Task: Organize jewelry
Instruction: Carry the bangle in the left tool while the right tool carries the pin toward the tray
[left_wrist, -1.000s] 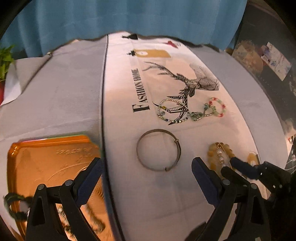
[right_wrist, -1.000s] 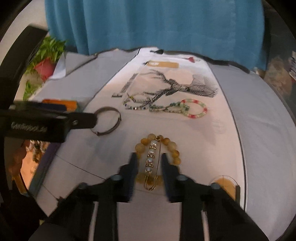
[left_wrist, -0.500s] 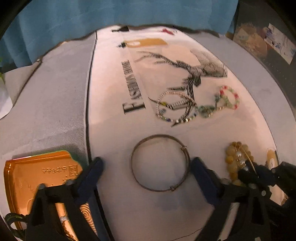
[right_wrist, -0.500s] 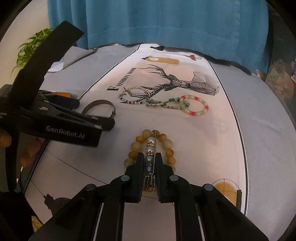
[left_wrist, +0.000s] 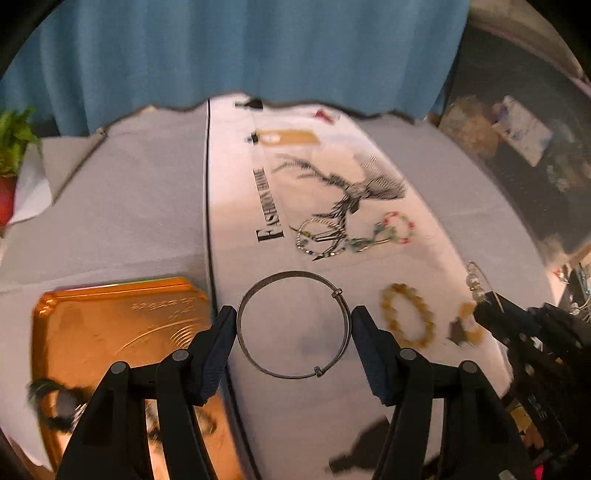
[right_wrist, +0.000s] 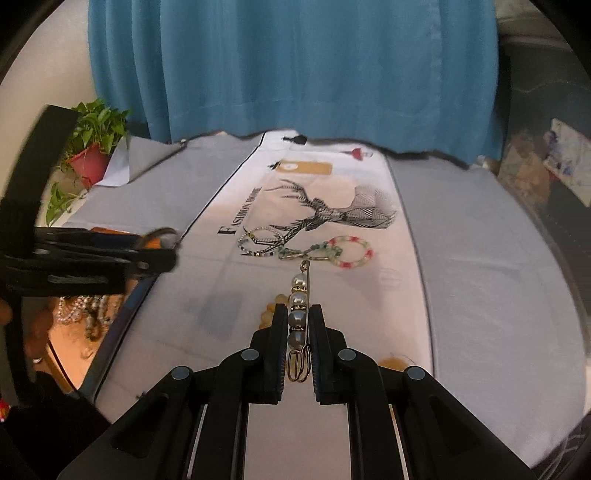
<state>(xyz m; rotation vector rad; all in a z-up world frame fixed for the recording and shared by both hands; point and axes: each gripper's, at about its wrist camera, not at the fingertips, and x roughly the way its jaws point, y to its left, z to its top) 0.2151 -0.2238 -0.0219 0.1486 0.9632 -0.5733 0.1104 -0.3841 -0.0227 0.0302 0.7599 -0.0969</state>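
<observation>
between the tips of the right gripper (right_wrist: 298, 325) a pearl pin (right_wrist: 300, 314) is being clenched, lifted off the cloth (right_wrist: 369, 302), its point aimed at 12 o'clock; at 11 o'clock of it the amber bead bracelet (right_wrist: 271, 308) is being left lying; the silver bangle (left_wrist: 293, 325) is being straddled on the cloth by the spread, released left gripper (left_wrist: 293, 328), both fingers just outside the ring; at 9 o'clock of the bangle the orange tray (left_wrist: 110, 321) is being shown.
</observation>
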